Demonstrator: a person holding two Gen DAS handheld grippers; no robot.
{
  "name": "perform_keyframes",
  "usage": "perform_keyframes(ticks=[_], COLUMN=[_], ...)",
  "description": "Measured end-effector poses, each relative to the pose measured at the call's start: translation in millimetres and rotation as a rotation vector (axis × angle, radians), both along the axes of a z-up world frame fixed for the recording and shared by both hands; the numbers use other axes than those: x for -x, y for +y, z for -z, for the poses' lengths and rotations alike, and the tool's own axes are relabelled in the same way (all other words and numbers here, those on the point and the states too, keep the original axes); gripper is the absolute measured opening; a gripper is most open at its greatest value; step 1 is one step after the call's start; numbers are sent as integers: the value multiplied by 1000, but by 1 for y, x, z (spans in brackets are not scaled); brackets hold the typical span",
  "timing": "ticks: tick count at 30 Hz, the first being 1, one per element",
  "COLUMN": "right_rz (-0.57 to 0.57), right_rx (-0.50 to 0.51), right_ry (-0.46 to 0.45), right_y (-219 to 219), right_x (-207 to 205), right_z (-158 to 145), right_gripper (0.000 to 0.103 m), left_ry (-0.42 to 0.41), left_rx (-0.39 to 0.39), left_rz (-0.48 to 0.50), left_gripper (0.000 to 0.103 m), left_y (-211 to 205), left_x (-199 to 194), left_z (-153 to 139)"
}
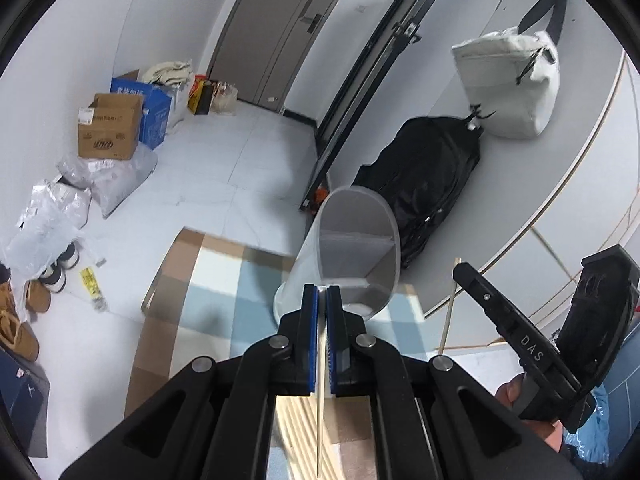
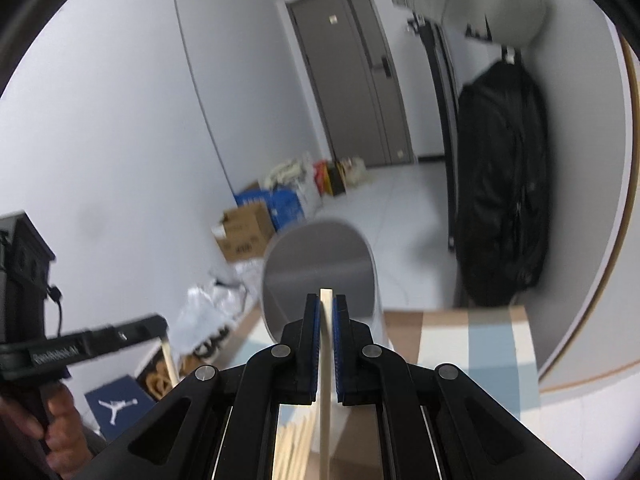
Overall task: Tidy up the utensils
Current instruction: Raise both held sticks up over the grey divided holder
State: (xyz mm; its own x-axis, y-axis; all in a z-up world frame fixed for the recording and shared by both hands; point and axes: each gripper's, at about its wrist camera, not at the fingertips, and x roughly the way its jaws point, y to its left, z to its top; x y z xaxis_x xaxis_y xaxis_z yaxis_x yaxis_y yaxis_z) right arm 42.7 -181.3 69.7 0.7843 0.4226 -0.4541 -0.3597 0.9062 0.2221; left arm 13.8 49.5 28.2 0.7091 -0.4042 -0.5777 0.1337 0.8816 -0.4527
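A grey divided utensil holder (image 1: pixel 352 252) stands on a checked table mat (image 1: pixel 208 280); it also shows in the right wrist view (image 2: pixel 320 272). My left gripper (image 1: pixel 322 292) is shut on a thin pale chopstick (image 1: pixel 320 400), just in front of the holder's rim. My right gripper (image 2: pixel 327 300) is shut on a flat pale chopstick (image 2: pixel 326 380), its tip at the holder's mouth. In the left wrist view the right gripper (image 1: pixel 460 270) holds its chopstick (image 1: pixel 450 308) at the right.
Several chopsticks (image 1: pixel 296 432) lie on the mat below the grippers. A black backpack (image 1: pixel 428 192) and a grey bag (image 1: pixel 512 84) lean on the wall behind. Cardboard boxes (image 1: pixel 112 128), plastic bags and shoes crowd the floor at left.
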Motion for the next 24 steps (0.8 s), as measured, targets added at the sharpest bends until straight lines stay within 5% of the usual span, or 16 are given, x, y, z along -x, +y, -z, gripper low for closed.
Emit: perform_keyframes(ticks=[14,24], right_rz=[-34,-33], right_rx=[-38,-65], right_ry=[-246,-362], right_y=[16,33], right_x=[-75,-126], right_z=[-75,-81], right_gripper=[5,5], left_ry=[-241,-311], left_rx=[-21,-10], left_rz=[-63,-97], left_gripper=[0,0], left_y=[-11,1], left_x=[-79,-105], left_z=[-81,-75])
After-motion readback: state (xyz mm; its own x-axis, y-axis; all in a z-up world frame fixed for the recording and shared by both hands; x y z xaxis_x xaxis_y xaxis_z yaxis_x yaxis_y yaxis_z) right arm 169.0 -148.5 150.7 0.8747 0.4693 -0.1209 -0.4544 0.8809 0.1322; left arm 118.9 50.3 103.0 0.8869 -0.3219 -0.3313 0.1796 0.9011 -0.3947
